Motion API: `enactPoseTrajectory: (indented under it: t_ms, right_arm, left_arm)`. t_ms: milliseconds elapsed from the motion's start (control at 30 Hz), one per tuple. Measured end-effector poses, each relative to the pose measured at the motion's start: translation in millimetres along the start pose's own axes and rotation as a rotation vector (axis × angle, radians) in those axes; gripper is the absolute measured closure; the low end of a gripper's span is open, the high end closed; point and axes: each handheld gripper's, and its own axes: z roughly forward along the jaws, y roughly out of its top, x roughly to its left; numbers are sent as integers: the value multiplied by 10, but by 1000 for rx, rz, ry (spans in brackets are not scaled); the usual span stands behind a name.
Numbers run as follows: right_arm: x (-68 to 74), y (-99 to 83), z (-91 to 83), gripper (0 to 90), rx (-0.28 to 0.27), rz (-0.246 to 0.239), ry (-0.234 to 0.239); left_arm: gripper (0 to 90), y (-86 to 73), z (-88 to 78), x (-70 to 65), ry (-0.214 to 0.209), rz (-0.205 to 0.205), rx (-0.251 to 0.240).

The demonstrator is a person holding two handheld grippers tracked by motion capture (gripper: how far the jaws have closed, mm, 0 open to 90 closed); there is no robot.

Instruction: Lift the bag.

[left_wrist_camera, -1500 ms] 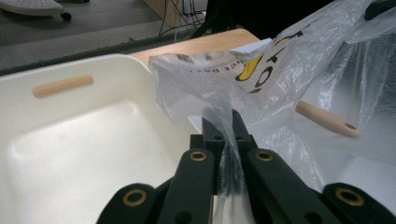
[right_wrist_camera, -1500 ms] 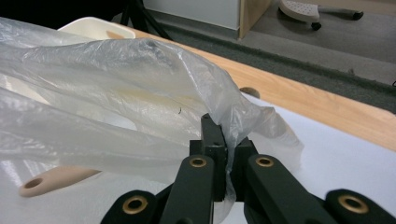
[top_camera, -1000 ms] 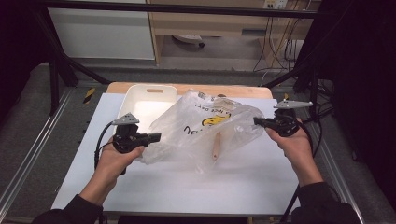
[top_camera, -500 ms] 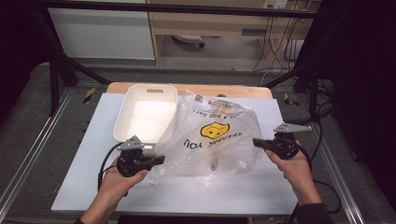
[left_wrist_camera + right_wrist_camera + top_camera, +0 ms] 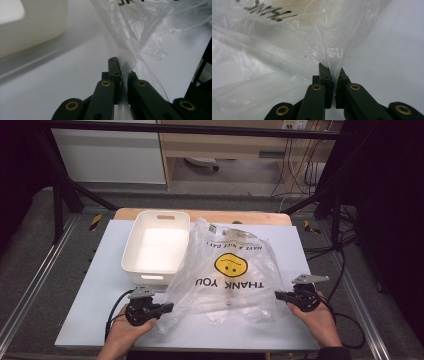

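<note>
A clear plastic bag (image 5: 230,275) with a yellow smiley and "THANK YOU" print lies spread across the white table (image 5: 85,315). My left gripper (image 5: 170,307) is shut on the bag's near left edge, and film (image 5: 125,62) runs pinched between its black jaws. My right gripper (image 5: 278,295) is shut on the bag's near right edge, where bunched film (image 5: 332,62) rises from the closed jaws. A pale, slim thing shows dimly inside the bag (image 5: 229,301); I cannot tell what it is.
A white empty tub (image 5: 157,247) stands at the back left of the table, its near corner under the bag's edge; its wall (image 5: 32,27) shows close in the left gripper view. A wooden strip (image 5: 200,215) runs along the far table edge. Metal frame rails flank both sides.
Both hands came down and toward the near table edge with the bag. The bag, bunched up and lifted before, now lies flatter and spread, its print facing up.
</note>
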Motion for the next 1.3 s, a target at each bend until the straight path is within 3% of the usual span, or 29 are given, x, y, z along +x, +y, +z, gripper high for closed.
enactPoseTrajectory:
  t_ms: [200,300,500,633,833,1033,1300]
  right_arm:
    - [34,-118,44,895,52,-30,-11]
    - [53,-142,59,892,75,-52,-25]
    - [45,-158,63,863,68,-43,-27]
    - [35,-153,69,711,56,-44,-25]
    - [67,-140,102,467,33,-39,-36]
    - [78,-121,76,320,-15,-28,-40]
    - [111,-98,105,146,-35,-23,-51]
  left_arm:
    - [900,-54,74,-20,51,64,80]
    - [900,-93,82,-19,64,65,92]
    - [875,-169,65,-48,97,81,99]
    - [809,-179,17,-57,125,87,69]
    - [613,-178,-89,-53,169,68,14]
    - [444,-200,-185,-42,203,43,-33]
    - [235,-225,-294,-5,245,9,-82]
